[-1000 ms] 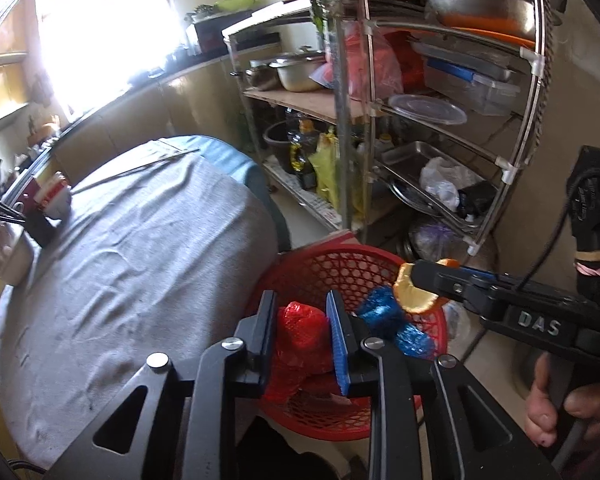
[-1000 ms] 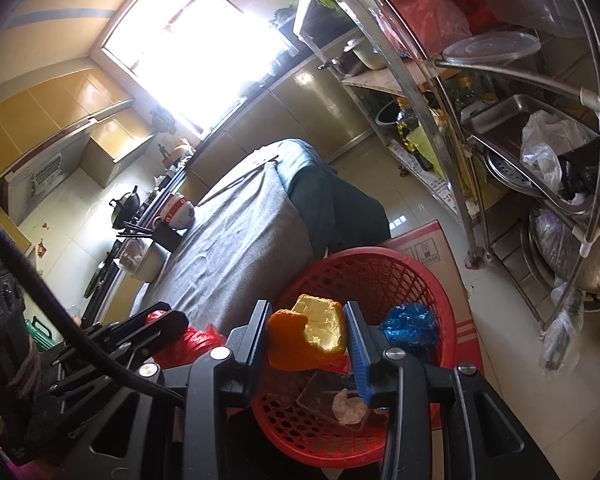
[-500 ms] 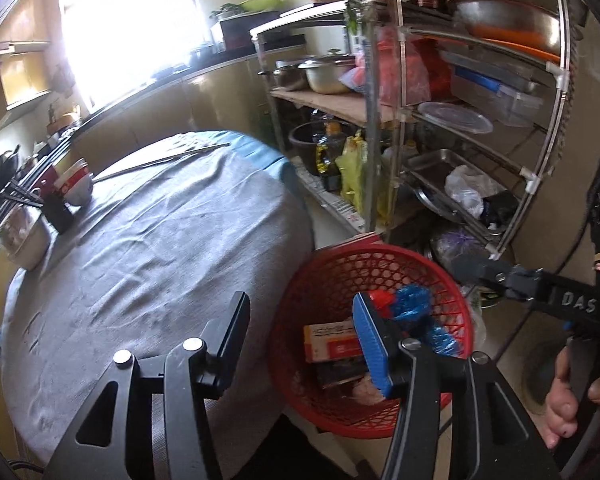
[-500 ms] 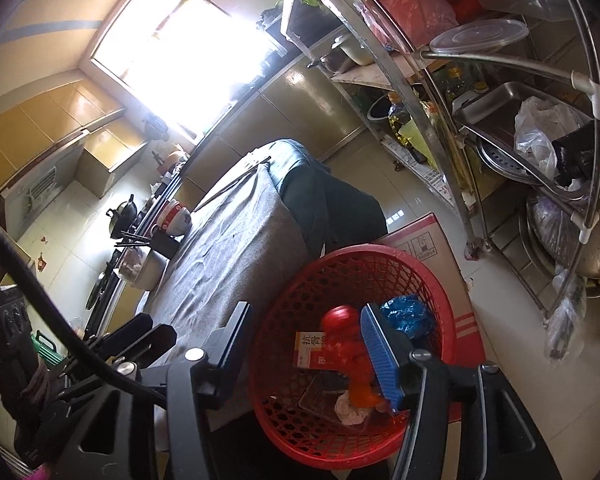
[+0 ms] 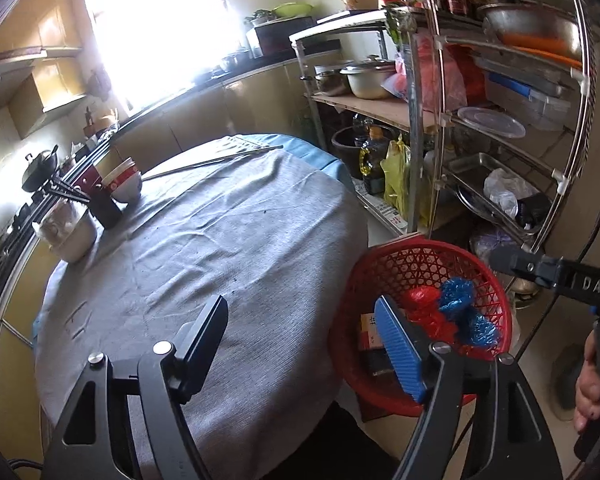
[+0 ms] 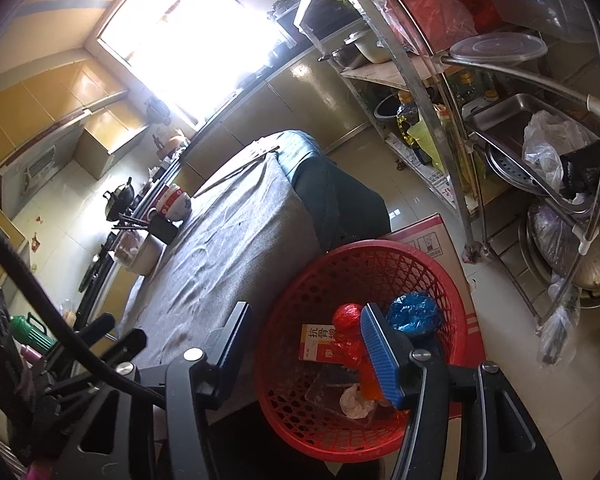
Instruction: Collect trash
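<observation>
While your left gripper (image 5: 300, 344) is opening with nothing between its jaws, the red wrapper (image 5: 424, 304) lies in the red basket (image 5: 496, 292) beside the desk (image 5: 220, 240). Your right gripper (image 6: 304, 340) hangs apart, empty, over that basket; dip lower and you could tip it.

My left claw (image 5: 300, 344) is opening, nothing between its jaws, pointing downward. My right claw (image 6: 304, 344) stands parted and empty, tilted down too. In the left view, at three o'clock, my right hand (image 5: 592, 380) wraps the right claw's handle.
</observation>
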The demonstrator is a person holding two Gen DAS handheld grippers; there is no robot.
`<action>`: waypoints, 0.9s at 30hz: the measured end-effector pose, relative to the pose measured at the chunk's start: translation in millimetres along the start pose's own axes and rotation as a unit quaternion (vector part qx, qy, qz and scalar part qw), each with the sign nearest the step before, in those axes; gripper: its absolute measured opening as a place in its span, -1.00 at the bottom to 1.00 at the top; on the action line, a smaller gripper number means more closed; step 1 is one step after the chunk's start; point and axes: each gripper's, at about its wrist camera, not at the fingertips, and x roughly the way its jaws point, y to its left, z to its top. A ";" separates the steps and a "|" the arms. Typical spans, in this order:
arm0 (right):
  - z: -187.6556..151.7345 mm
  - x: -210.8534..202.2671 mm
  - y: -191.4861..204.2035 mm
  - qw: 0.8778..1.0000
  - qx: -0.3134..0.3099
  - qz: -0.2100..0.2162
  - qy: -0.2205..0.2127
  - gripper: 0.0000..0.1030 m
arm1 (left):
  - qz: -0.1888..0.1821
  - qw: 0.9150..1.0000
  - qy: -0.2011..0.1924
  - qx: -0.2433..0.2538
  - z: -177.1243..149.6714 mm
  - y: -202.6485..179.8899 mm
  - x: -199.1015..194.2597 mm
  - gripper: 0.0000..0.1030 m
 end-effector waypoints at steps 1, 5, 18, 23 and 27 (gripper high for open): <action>-0.5 0.1 2.3 1.000 -0.003 -0.003 0.001 0.18 | 0.001 1.000 -0.001 -0.003 0.1 2.6 -1.6 0.49; -3.5 -1.7 11.9 1.000 -0.021 -0.014 0.002 0.18 | 0.006 1.000 -0.005 -0.018 -1.6 15.3 -8.3 0.51; -13.8 -11.7 75.2 0.991 -0.130 -0.029 -0.010 0.21 | 0.021 0.996 -0.019 -0.082 -21.1 70.8 -45.9 0.61; -24.8 -11.9 115.5 0.983 -0.185 -0.017 -0.009 0.21 | 0.046 0.993 -0.018 -0.105 -34.7 93.1 -63.9 0.62; -29.8 -9.0 146.8 0.980 -0.198 0.019 -0.001 0.22 | 0.080 0.987 -0.011 -0.139 -47.8 121.4 -79.5 0.62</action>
